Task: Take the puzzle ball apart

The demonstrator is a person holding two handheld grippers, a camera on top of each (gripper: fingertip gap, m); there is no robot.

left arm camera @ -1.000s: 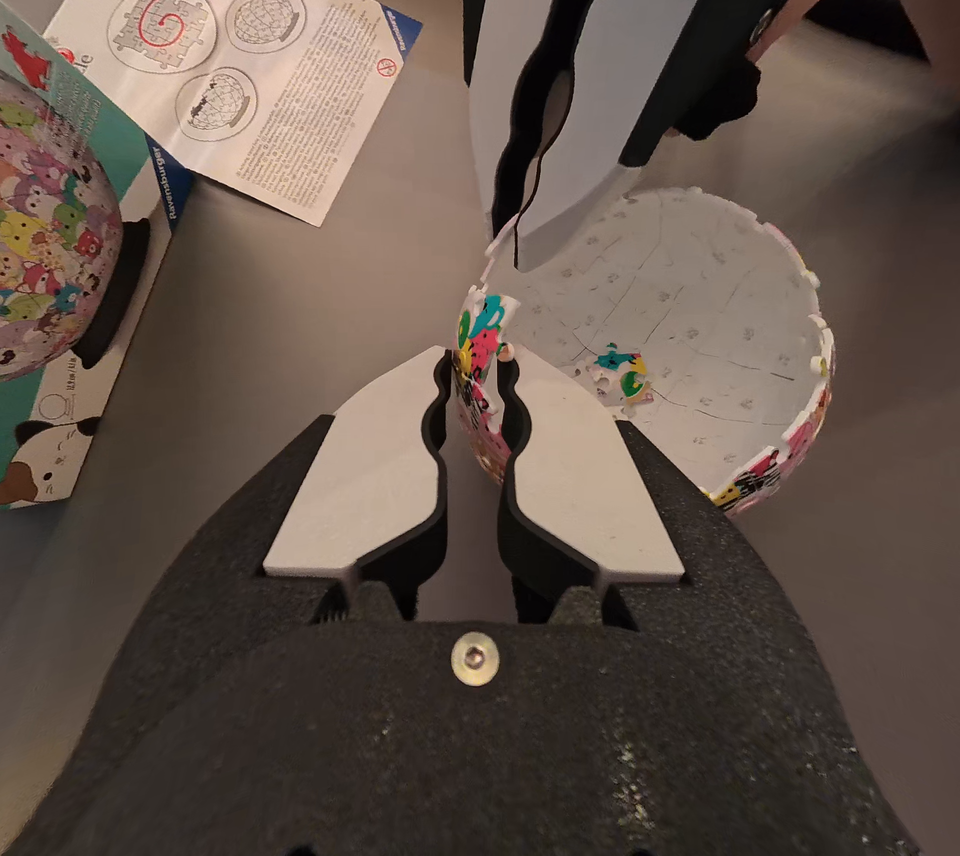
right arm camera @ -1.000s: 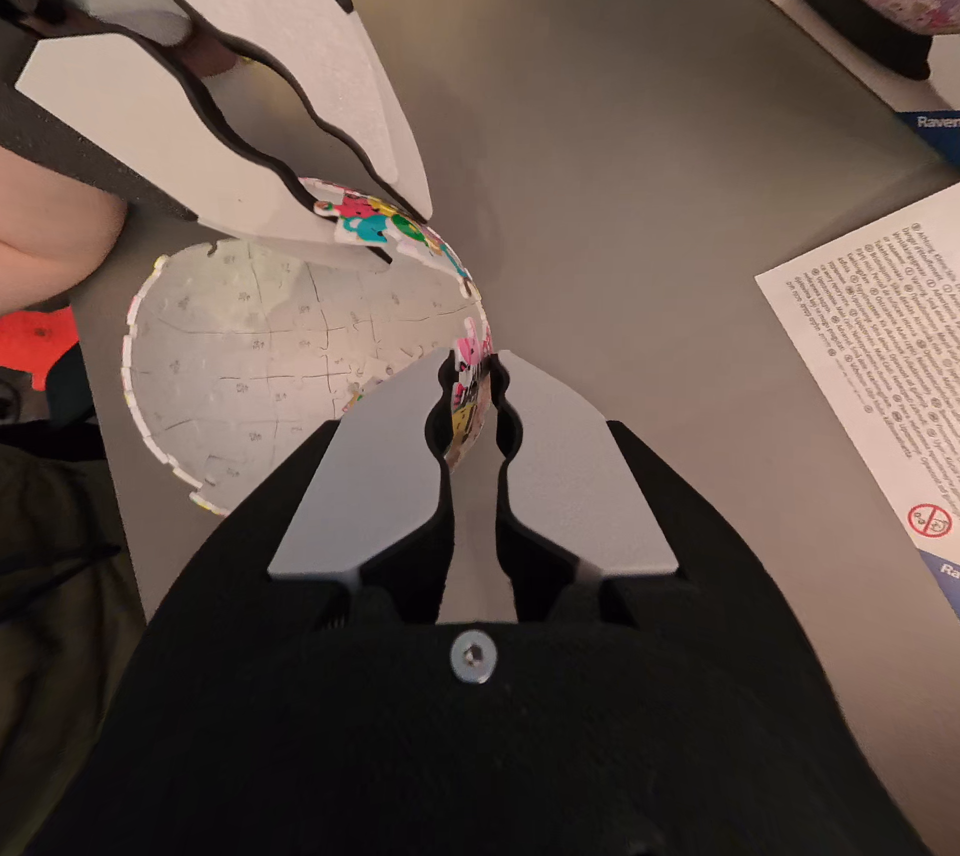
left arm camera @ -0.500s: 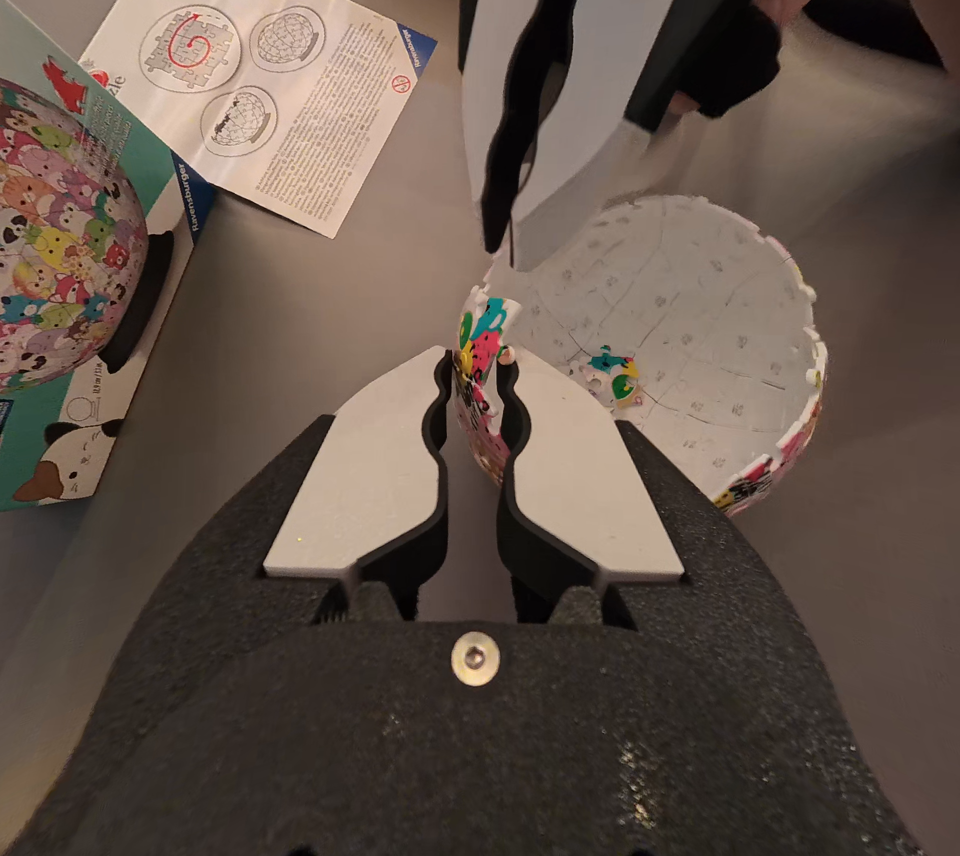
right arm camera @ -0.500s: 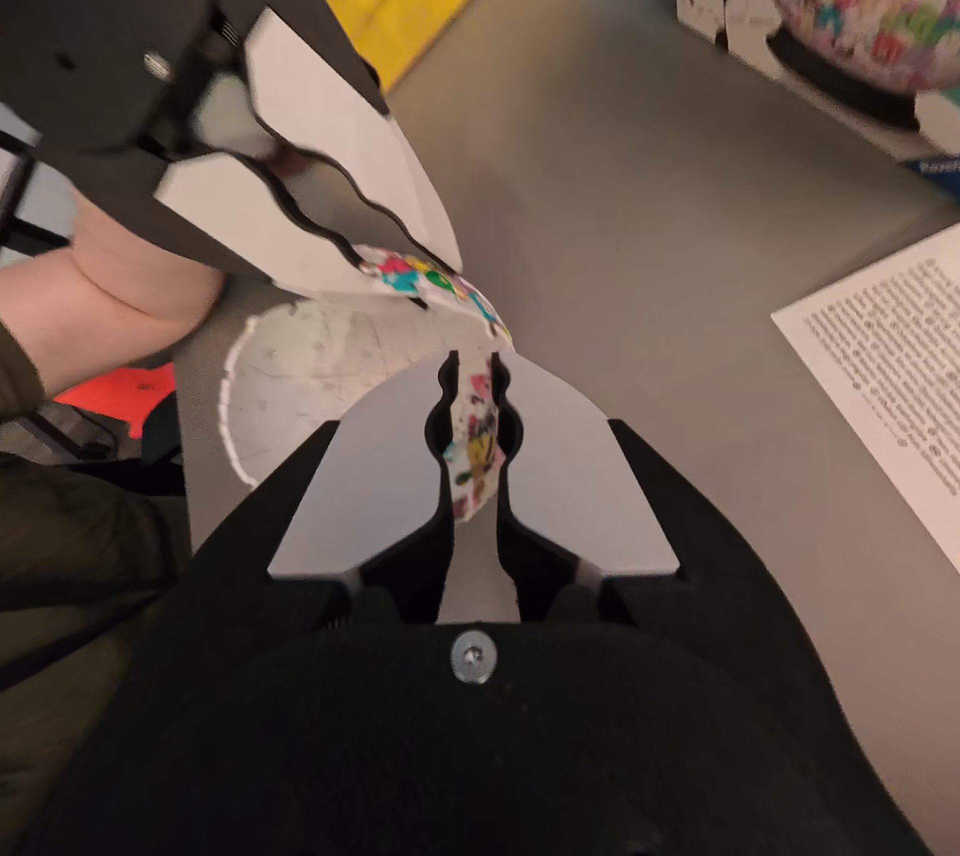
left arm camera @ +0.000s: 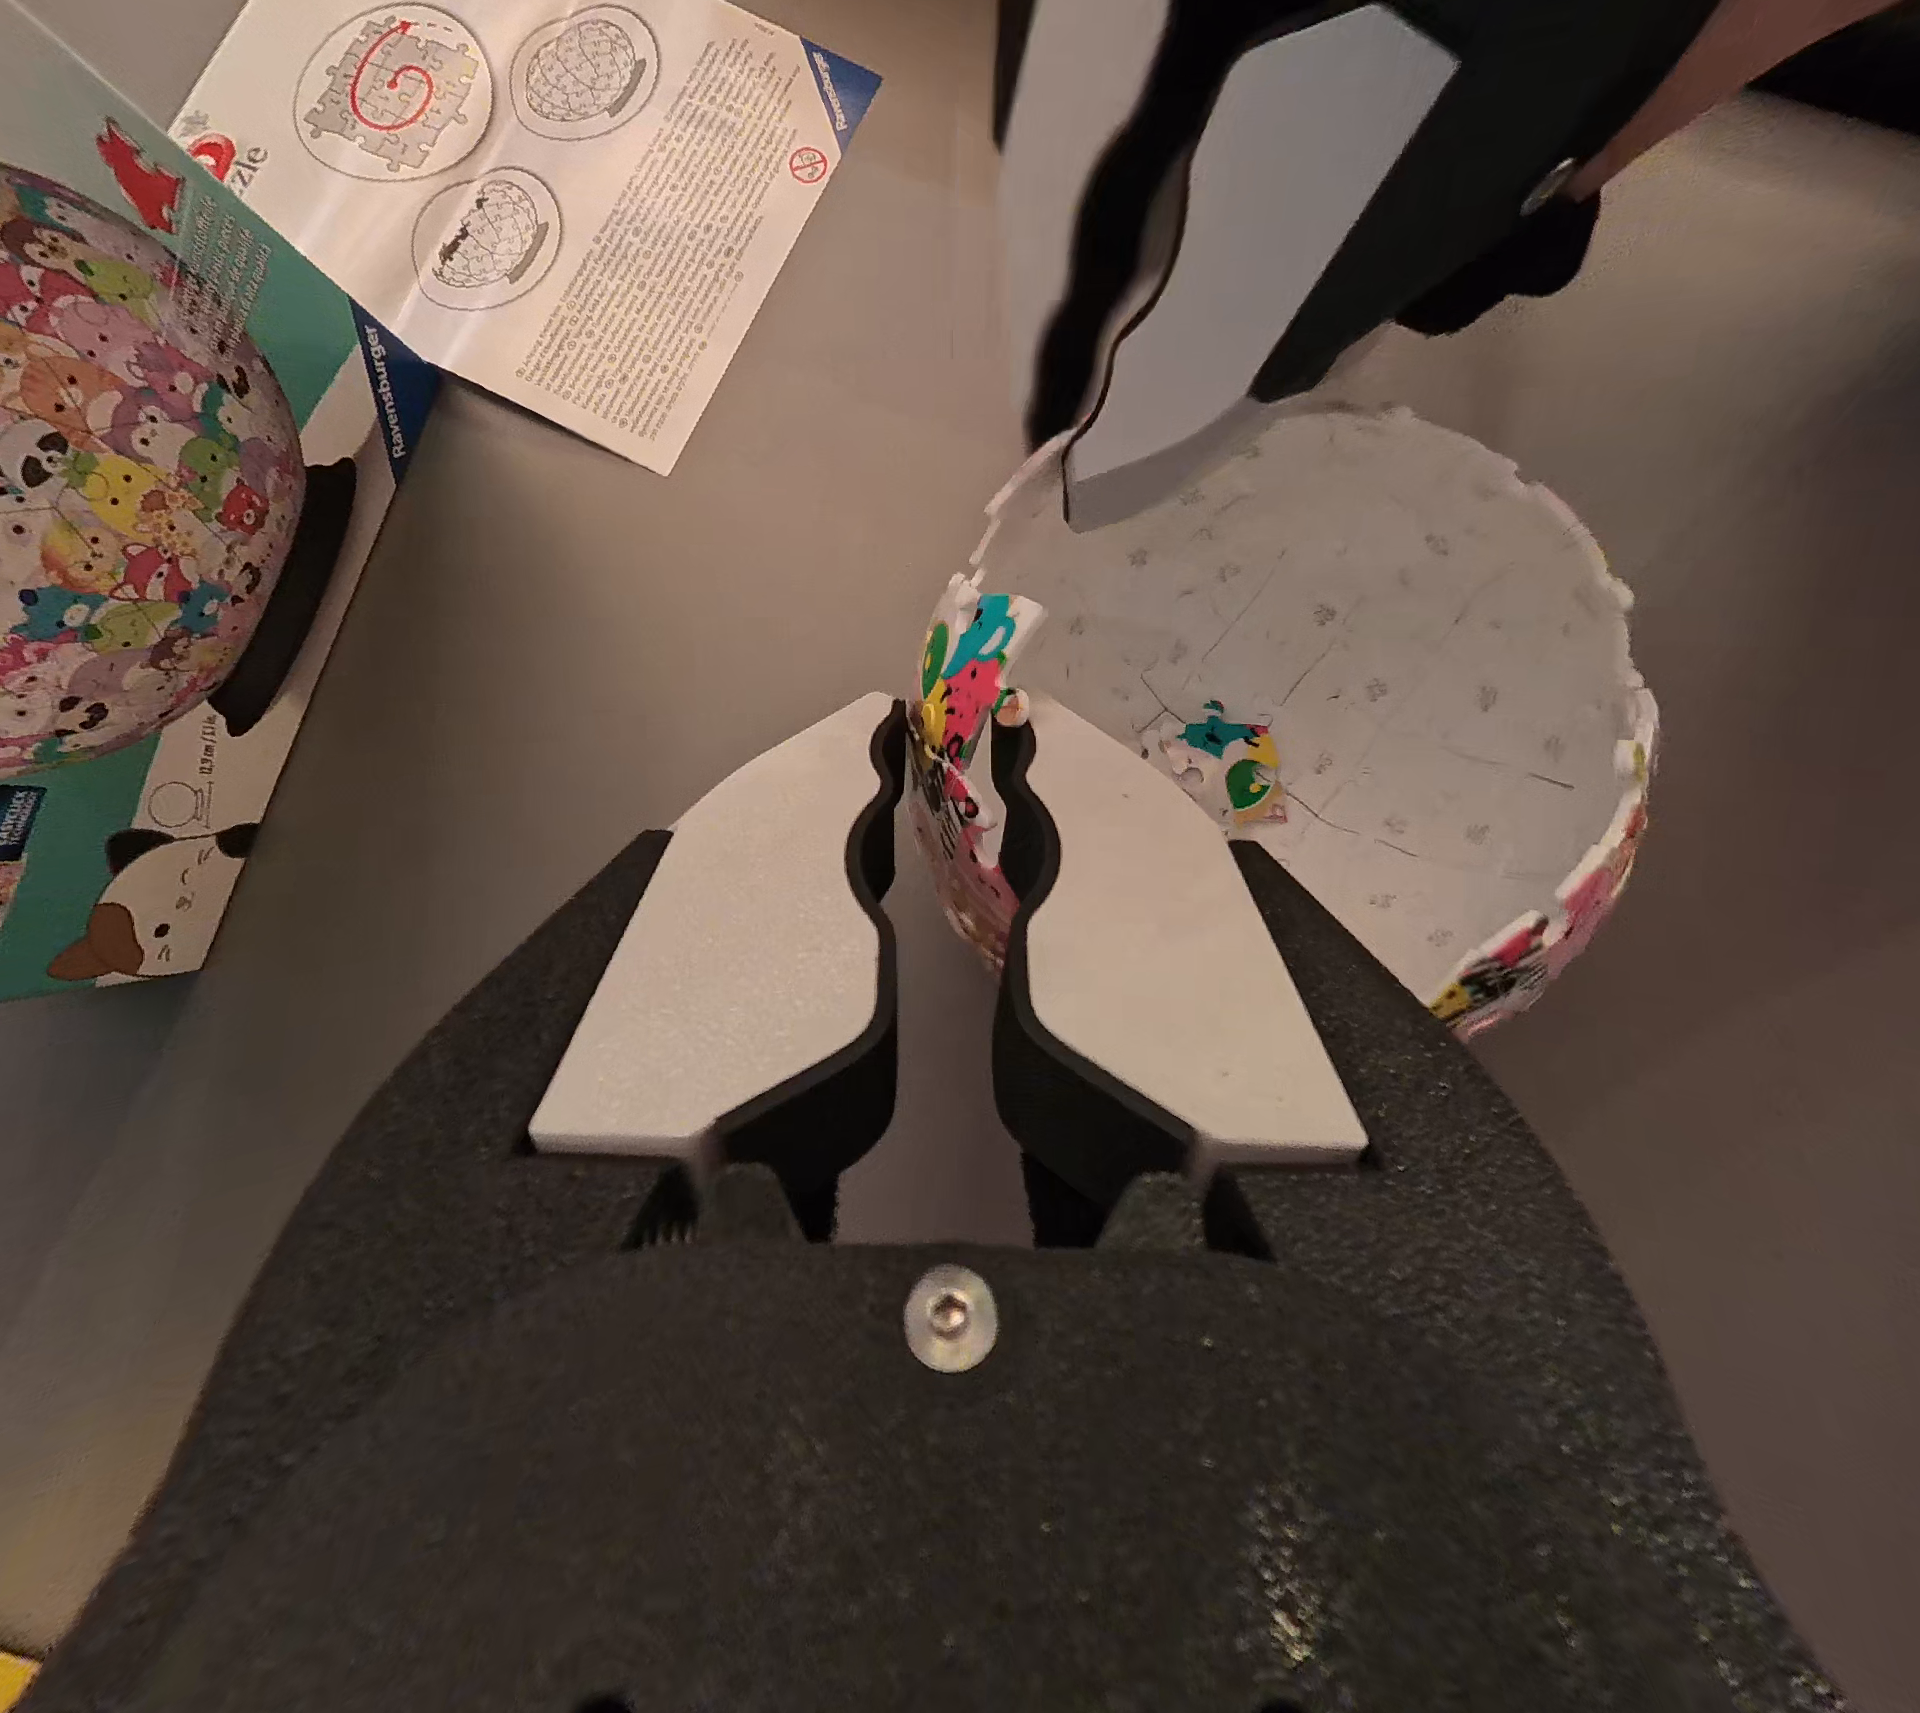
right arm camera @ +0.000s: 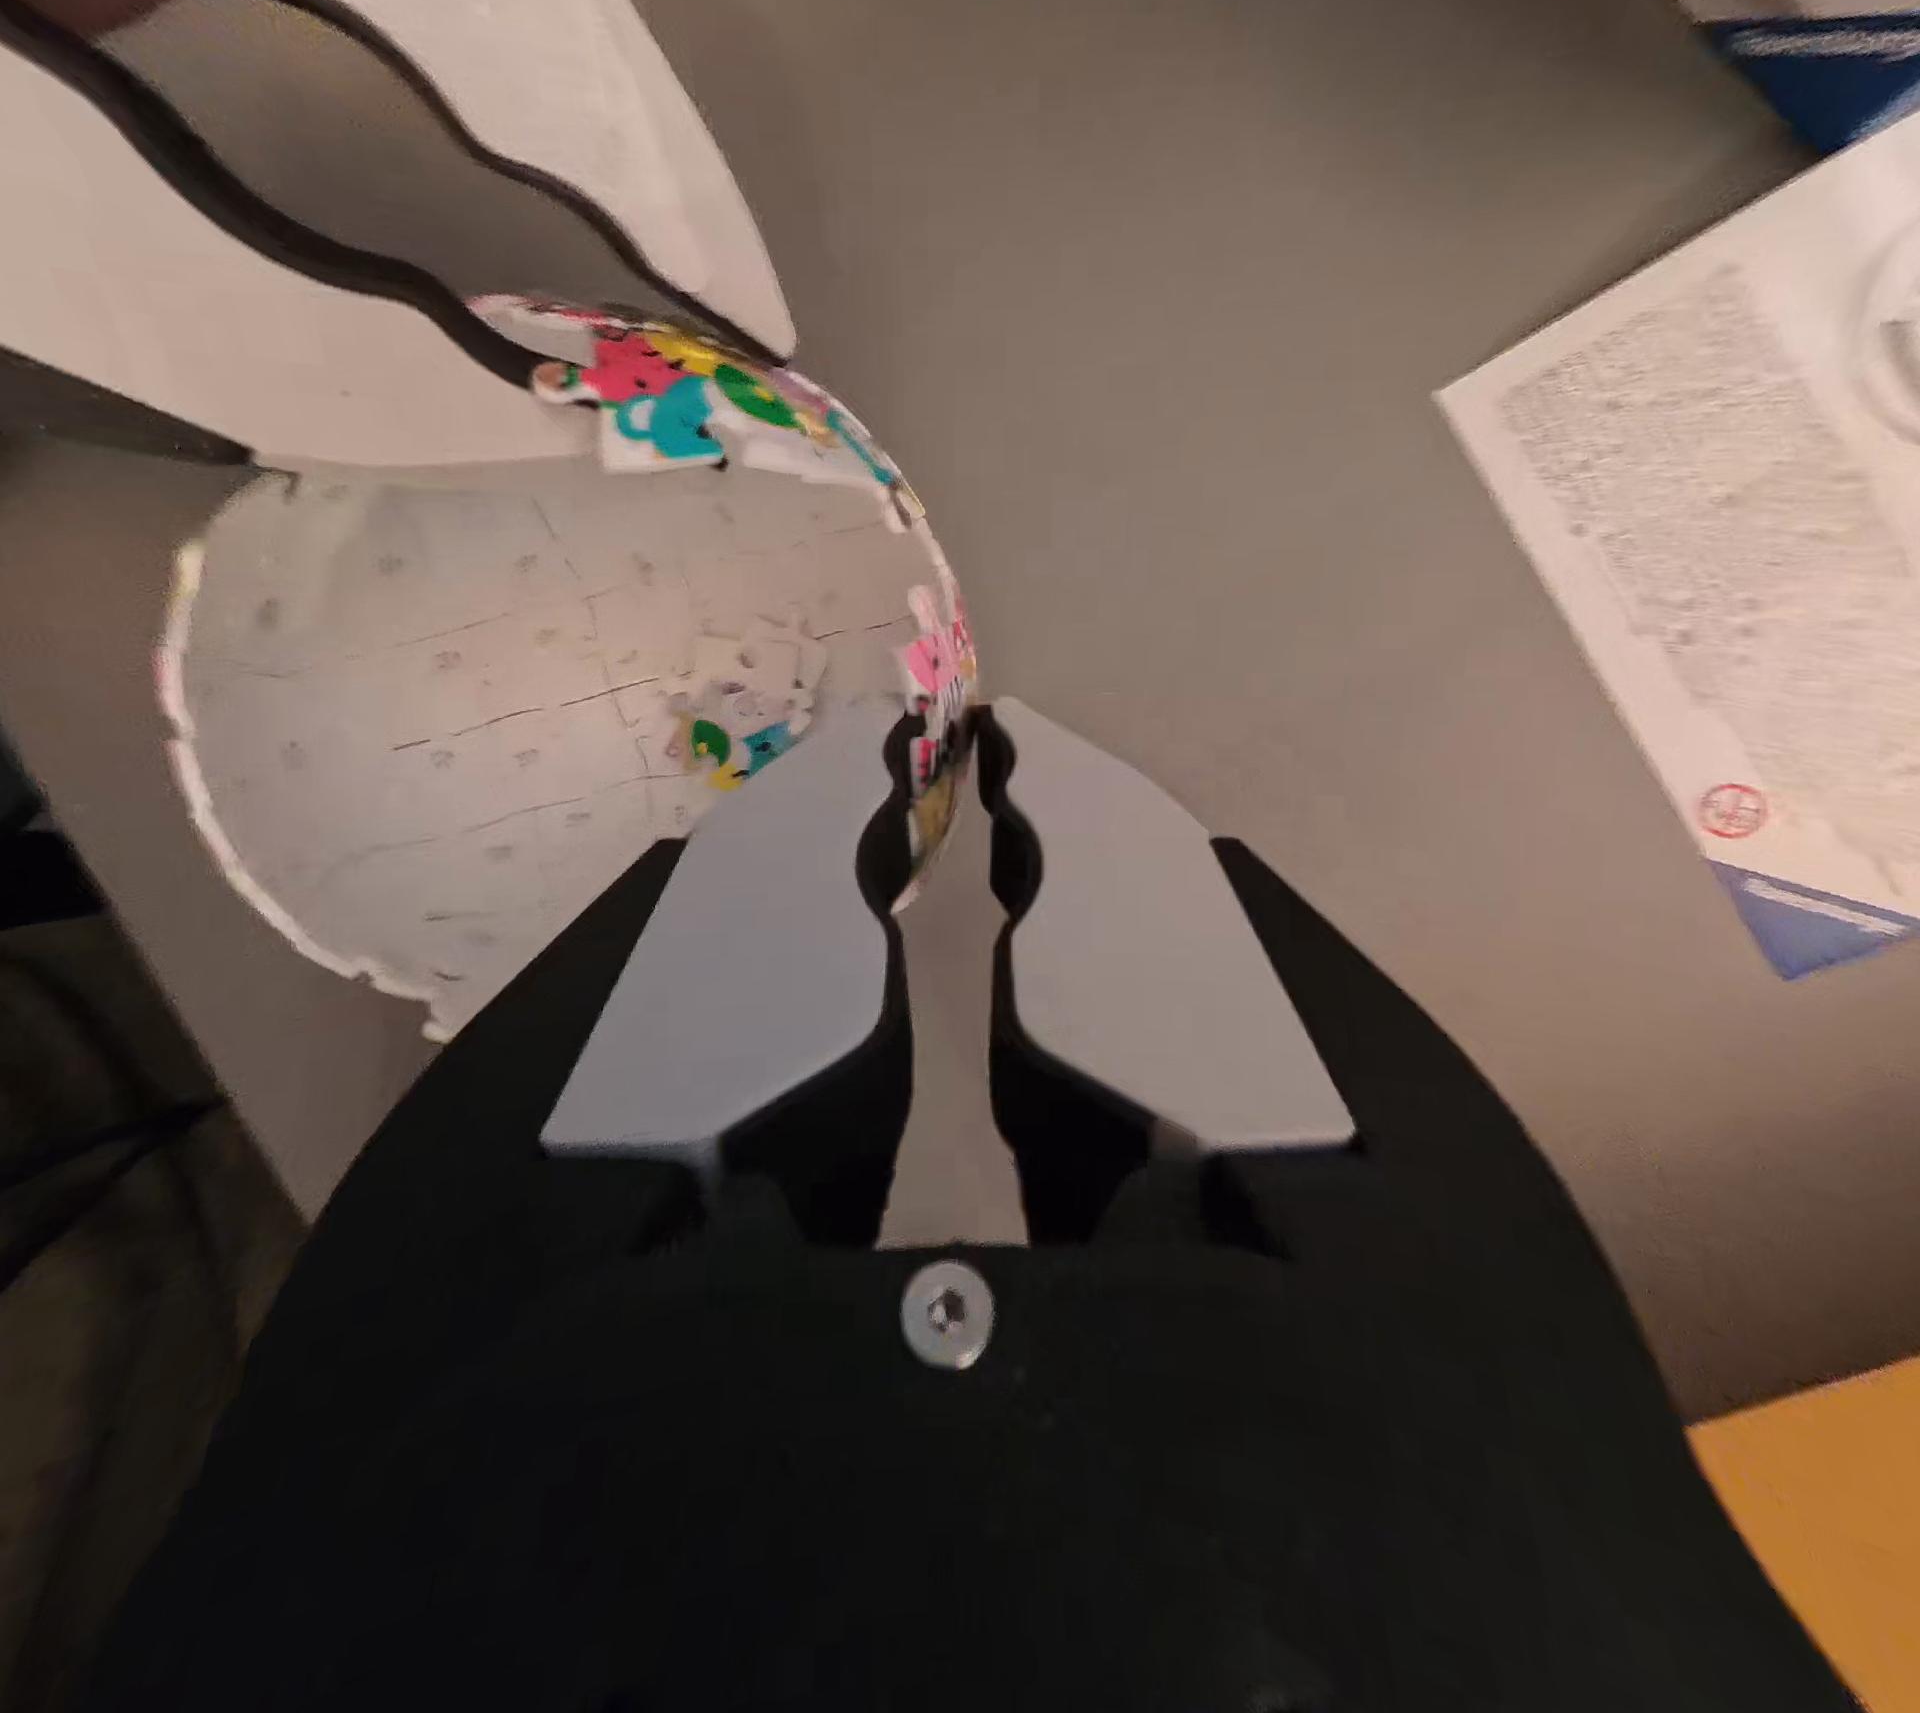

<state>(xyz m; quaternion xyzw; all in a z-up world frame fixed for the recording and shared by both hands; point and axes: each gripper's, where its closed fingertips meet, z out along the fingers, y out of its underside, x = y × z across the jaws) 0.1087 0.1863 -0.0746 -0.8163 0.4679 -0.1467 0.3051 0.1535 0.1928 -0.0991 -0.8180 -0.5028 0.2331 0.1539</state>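
Left wrist view: puzzle ball (left arm camera: 1351,707) is already down to an open half-shell on the grey table (left arm camera: 644,687), white inside showing, so I judge the task roughly halfway, with the whole bowl left to break up. My left gripper (left arm camera: 951,733) is clamped on the near rim, and my right gripper (right arm camera: 951,733) has closed on the rim further round. Count: one half-shell, one loose piece (left arm camera: 1231,764) lying inside it, two grippers, one instruction leaflet (left arm camera: 540,157), one puzzle box (left arm camera: 156,520).
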